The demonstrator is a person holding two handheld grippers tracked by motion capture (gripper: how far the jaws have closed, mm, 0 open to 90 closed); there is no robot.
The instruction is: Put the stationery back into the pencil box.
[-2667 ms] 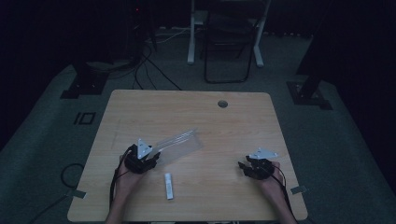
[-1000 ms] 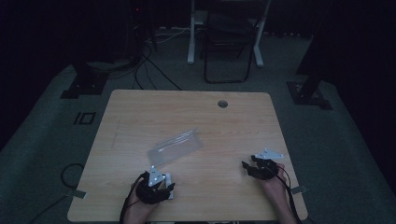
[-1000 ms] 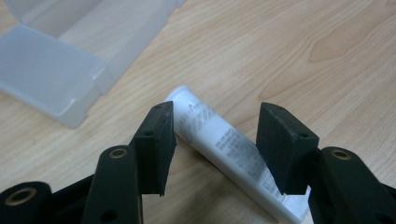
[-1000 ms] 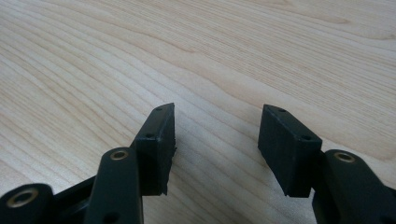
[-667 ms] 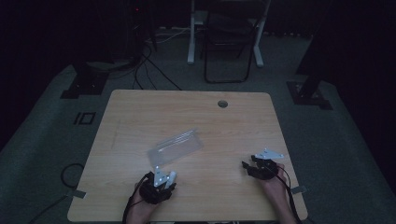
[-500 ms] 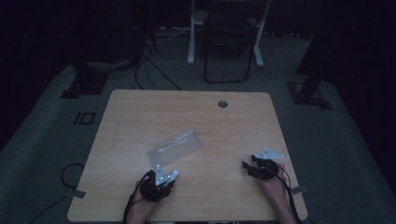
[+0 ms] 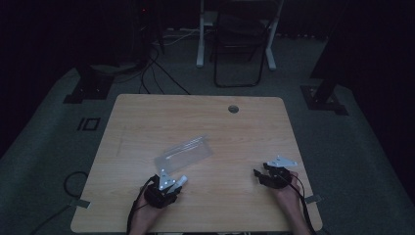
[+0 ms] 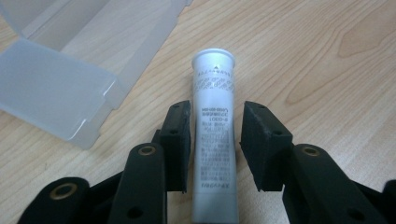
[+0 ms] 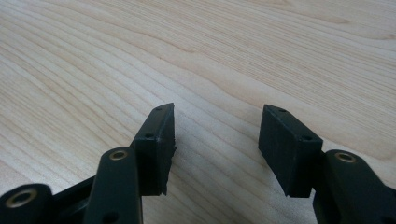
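Left tool [image 8: 212, 140] low at the tabletop's [image 7: 147, 117] near edge, jaws just reopening, a small gap each side of the white tube [image 8: 214, 140] lying between them. Just beyond, clear plastic case [image 7: 183, 153], lid open. Right tool [image 9: 215, 140] open, empty, resting near the right edge.

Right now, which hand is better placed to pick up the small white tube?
Left. The left gripper already straddles the white tube, its fingers on either side. The right gripper sits open over bare table.
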